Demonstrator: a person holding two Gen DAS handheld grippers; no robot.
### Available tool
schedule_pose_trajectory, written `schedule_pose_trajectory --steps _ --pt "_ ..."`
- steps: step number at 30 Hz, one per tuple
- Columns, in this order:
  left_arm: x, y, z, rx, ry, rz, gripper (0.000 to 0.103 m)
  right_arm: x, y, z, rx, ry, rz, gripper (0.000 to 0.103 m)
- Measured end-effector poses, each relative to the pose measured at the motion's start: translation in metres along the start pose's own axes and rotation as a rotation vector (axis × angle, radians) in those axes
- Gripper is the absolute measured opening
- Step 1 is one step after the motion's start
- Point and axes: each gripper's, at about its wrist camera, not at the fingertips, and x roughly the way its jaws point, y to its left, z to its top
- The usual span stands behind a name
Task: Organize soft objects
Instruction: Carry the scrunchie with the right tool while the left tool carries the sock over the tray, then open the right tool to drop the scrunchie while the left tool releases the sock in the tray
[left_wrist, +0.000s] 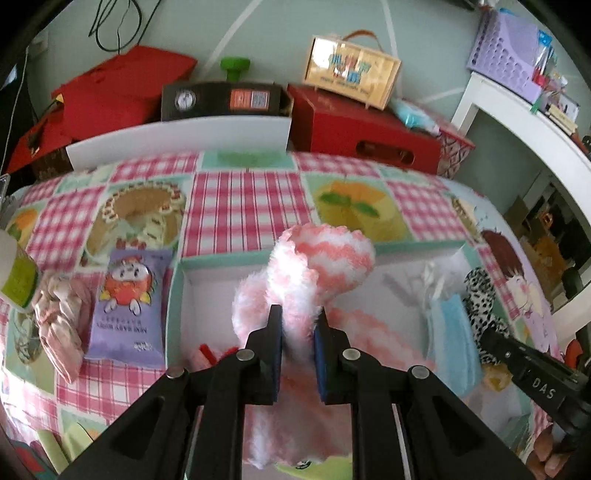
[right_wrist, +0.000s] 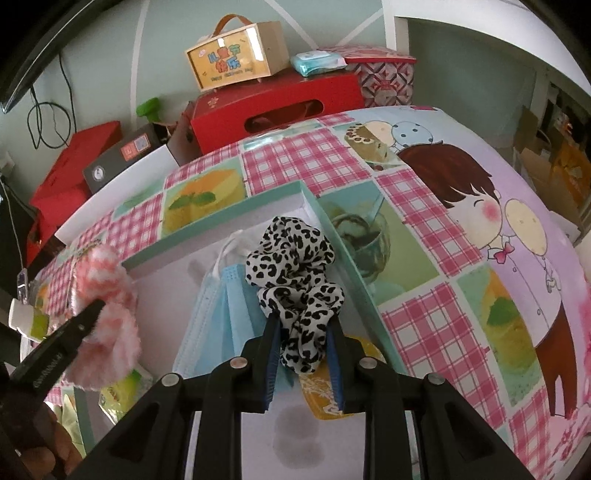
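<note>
left wrist view: left gripper (left_wrist: 298, 323) clamps a fluffy pink-and-white striped sock (left_wrist: 317, 266), held above the shallow white box with mint-green rim (left_wrist: 229, 260).
right wrist view: right gripper (right_wrist: 303, 334) pinches a black-and-white leopard-print fabric scrunchie (right_wrist: 295, 273) over the same box (right end).
box contents: pale blue pleated face mask (right_wrist: 218, 317) lies flat, just left of the scrunchie.
surface: pink gingham cartoon tablecloth (right_wrist: 424, 206).

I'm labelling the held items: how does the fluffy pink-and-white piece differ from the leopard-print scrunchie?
The fluffy pink-and-white piece is furry with wavy stripes; the leopard-print scrunchie is smooth fabric with black spots. The left gripper holds the first, the right gripper the second. Both are soft and held over the white box.
</note>
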Motion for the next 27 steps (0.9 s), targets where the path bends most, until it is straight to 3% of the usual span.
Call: schedule_pose_trajectory --steps 4,9,11,16,18,21,23,26,27 --pt "0.004 -0.003 -0.002 0.021 0.015 0.011 0.018 0.001 0.001 0.000 -0.005 0.004 -0.010 0.028" --pt "0.000 -0.004 0.001 0.025 0.032 0.011 0.034 -0.003 0.002 0.002 -0.006 -0.004 -0.024 0.031" --pt "-0.003 -0.004 0.001 0.029 0.041 0.008 0.040 -0.005 0.001 0.003 -0.005 -0.010 -0.028 0.040" --pt "-0.016 -0.008 0.002 0.050 0.047 0.041 0.045 -0.011 0.002 0.004 -0.016 -0.026 -0.035 0.040" --pt "-0.023 -0.006 0.003 0.040 0.043 0.042 0.052 -0.015 0.003 0.004 -0.018 -0.038 -0.038 0.041" --pt "-0.032 0.001 0.004 0.016 0.039 0.049 0.054 -0.022 0.004 0.005 -0.018 -0.059 -0.039 0.056" --pt "-0.035 0.007 0.005 -0.002 0.048 0.063 0.057 -0.022 0.005 0.005 -0.021 -0.061 -0.040 0.058" --pt "-0.036 0.021 0.005 -0.049 0.064 0.090 0.072 -0.018 0.010 0.004 -0.038 -0.040 -0.042 0.062" --pt "-0.035 0.027 0.005 -0.071 0.071 0.098 0.072 -0.017 0.011 0.004 -0.042 -0.036 -0.043 0.063"
